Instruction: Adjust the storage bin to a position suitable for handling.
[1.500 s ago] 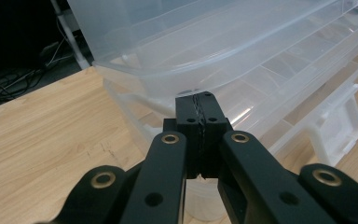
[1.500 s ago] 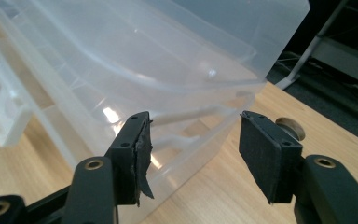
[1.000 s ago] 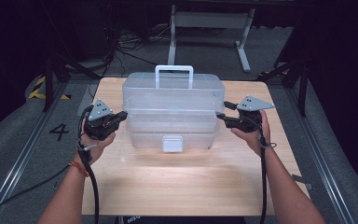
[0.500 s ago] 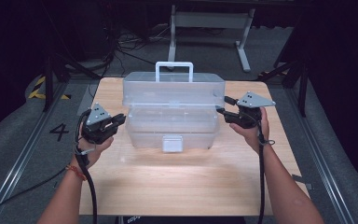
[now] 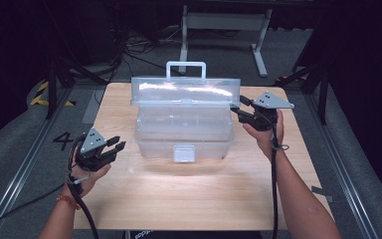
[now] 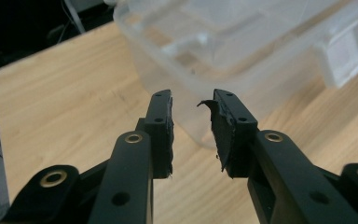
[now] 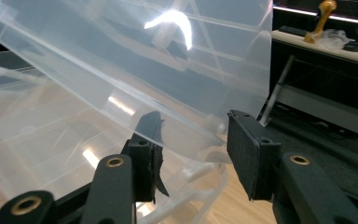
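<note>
The left gripper's [image 6: 192, 100] jaws stand apart with nothing between them, their black pads frayed at the edges; in the left gripper view they point at the near left corner of the box [image 6: 242, 56], close to it but not touching; in the high view this gripper [image 5: 113, 148] sits low over the table [image 5: 179, 199], just off the box's left front corner, held in the left hand [image 5: 87, 172]. The right gripper's [image 7: 193, 126] jaws are also apart, straddling the right edge of the lid [image 7: 135, 60], one pad inside the clear plastic and one outside; whether either pad touches the lid I cannot tell; in the high view this gripper [image 5: 238, 105] meets the lid's right end, with the right hand [image 5: 266, 137] behind it. The box [image 5: 184, 132] stands mid-table, its lid [image 5: 186, 92] raised at the back with the handle [image 5: 185, 68] on top, and a latch [image 5: 184, 153] on the front wall.
</note>
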